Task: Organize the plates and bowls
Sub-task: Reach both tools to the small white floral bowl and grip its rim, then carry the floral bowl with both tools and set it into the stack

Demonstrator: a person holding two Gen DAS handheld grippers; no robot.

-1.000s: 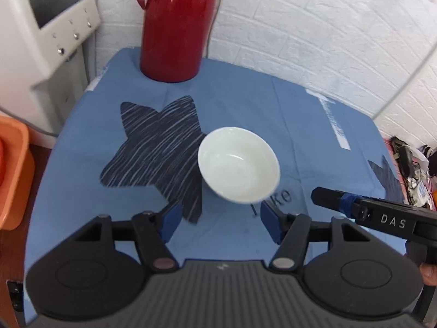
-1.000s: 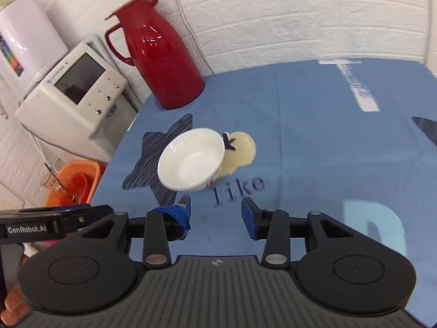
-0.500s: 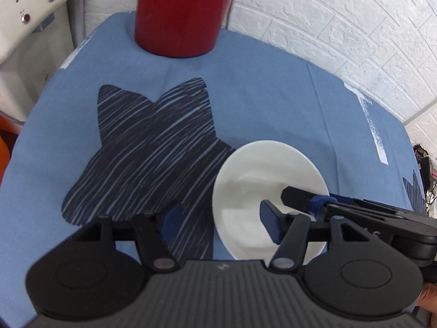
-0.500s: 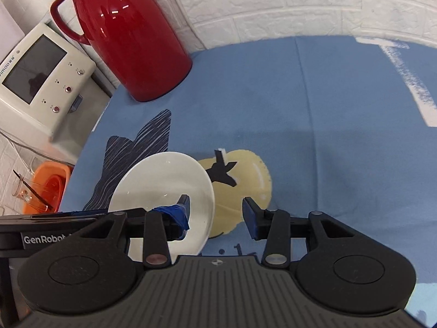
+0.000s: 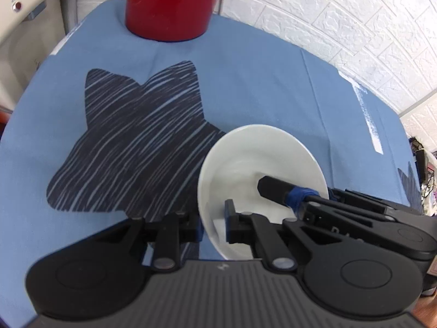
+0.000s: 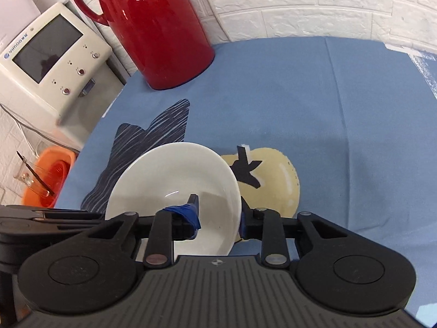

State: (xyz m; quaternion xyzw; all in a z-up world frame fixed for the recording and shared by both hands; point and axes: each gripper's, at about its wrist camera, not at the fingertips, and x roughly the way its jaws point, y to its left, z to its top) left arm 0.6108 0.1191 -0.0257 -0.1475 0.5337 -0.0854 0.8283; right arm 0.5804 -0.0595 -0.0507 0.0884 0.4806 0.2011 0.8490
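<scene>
A white bowl [image 5: 259,164] sits on the blue tablecloth [image 5: 259,76], partly over a dark star print. My left gripper [image 5: 214,227] straddles its near-left rim, one finger outside and one inside, jaws narrowed around the rim. My right gripper [image 6: 218,214] straddles the bowl's [image 6: 169,175] right rim, one blue-taped finger inside and one outside, with a gap still visible. The right gripper's finger [image 5: 275,191] shows inside the bowl in the left wrist view.
A red thermos jug [image 6: 155,30] stands at the back of the table by the white brick wall. A white machine with a screen [image 6: 49,52] stands left of the table. An orange basin [image 6: 52,175] sits low at the left.
Both grippers moved forward and down onto the bowl. The left gripper's jaws narrowed from wide open to around the rim. The right finger went deeper into the bowl.
</scene>
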